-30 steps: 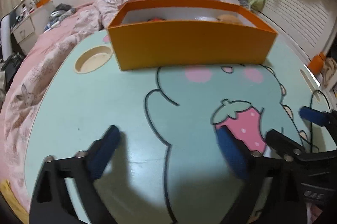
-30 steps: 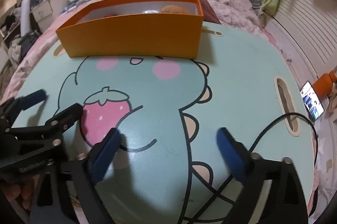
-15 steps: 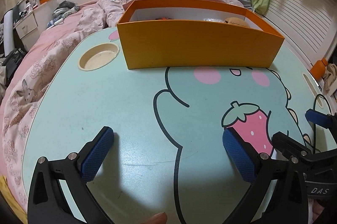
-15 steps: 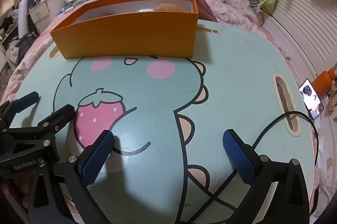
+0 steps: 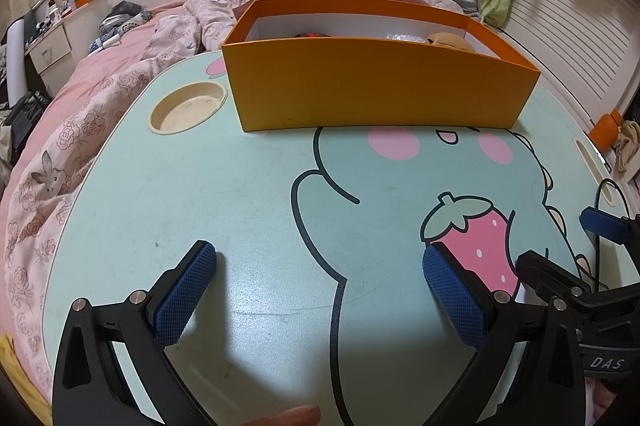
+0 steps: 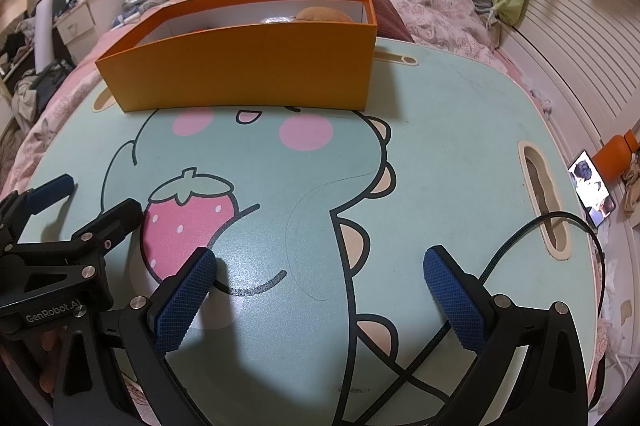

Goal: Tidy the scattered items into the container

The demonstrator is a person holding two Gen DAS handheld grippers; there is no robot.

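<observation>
An orange box (image 5: 376, 85) (image 6: 248, 65) with a white inside stands at the far side of a mint lap table (image 5: 248, 193) (image 6: 452, 129). Over its rim I can see a tan round item (image 5: 448, 39) (image 6: 324, 14), something silvery (image 6: 276, 19) and a dark item (image 5: 312, 34). My left gripper (image 5: 320, 290) hovers open over the table's near left, nothing between its blue pads. My right gripper (image 6: 320, 290) stands open beside it at the near right, also empty. Each gripper shows at the edge of the other's view.
A round cup recess (image 5: 188, 105) sits left of the box. A slot (image 6: 540, 201) on the table's right has a black cable (image 6: 520, 238) running through it. Pink bedding (image 5: 80, 113) surrounds the table. A phone (image 6: 592, 193) and an orange bottle (image 6: 614, 155) lie at the right.
Both grippers have pulled back a little from the box and lifted slightly; the box now looks farther off and higher in both views. Jaws stayed open.
</observation>
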